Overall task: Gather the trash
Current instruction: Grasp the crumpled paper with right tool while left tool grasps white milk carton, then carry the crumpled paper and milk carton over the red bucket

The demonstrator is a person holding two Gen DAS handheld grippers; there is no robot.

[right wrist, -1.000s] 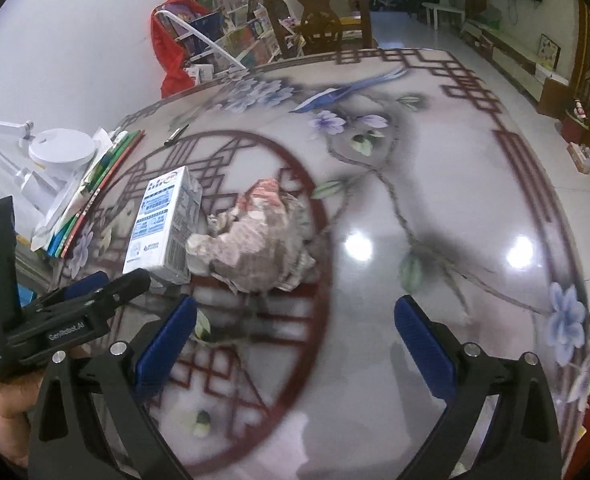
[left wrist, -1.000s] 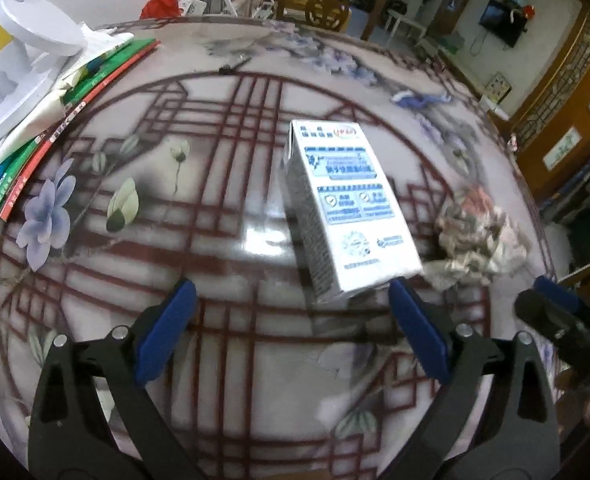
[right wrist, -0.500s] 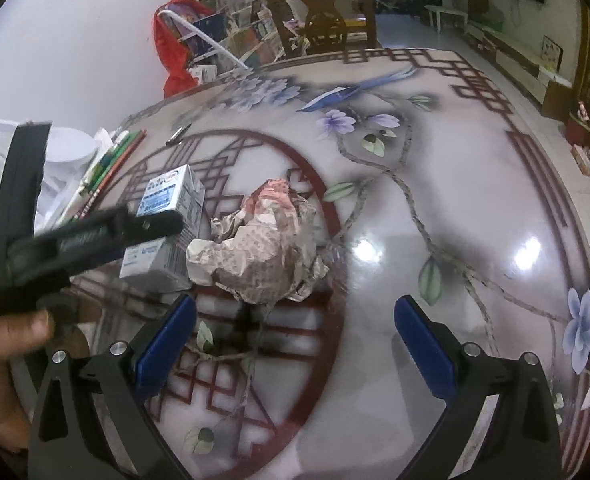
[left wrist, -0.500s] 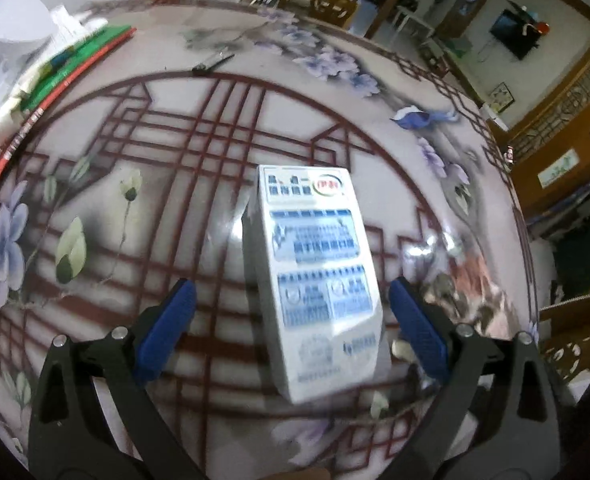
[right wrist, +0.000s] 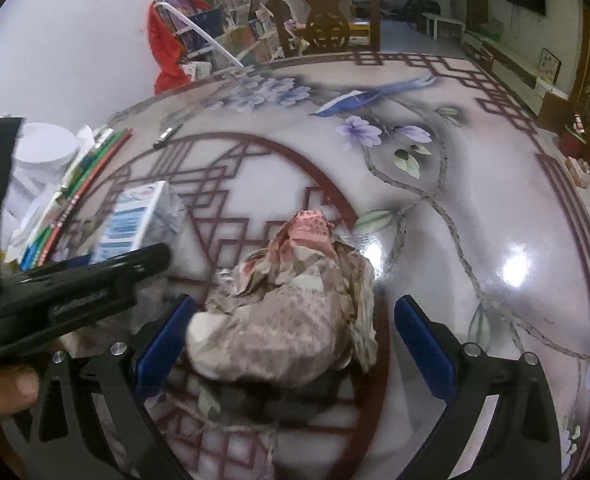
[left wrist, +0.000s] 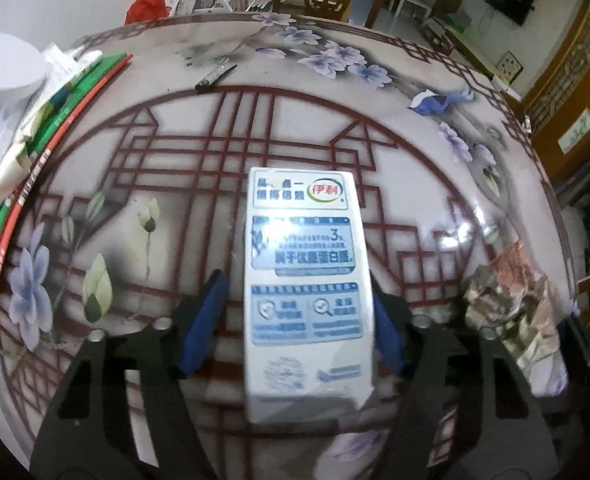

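Now the left gripper (left wrist: 297,316) has its jaws around the carton (left wrist: 305,280), one blue pad on each side. The right pad touches the carton's side; the left pad sits just beside it with a thin gap showing, so the jaws are partly closed and not clamped. The carton stands on the desk (left wrist: 199,152), printed face toward the camera, near the middle of the red lattice circle. To its right lies the paper wad (left wrist: 511,304), apart from it.

From the right wrist view, the right gripper (right wrist: 293,338) has its jaws wide apart, straddling the paper wad (right wrist: 291,304); the left pad is just beside the wad, the right pad stands clear of it. The carton (right wrist: 137,218) stands to the far left of the wad, partly behind the left gripper's black body (right wrist: 71,296).

Books (left wrist: 55,120) lie stacked at the desk's left edge, and a pen (left wrist: 215,76) lies at the far side.
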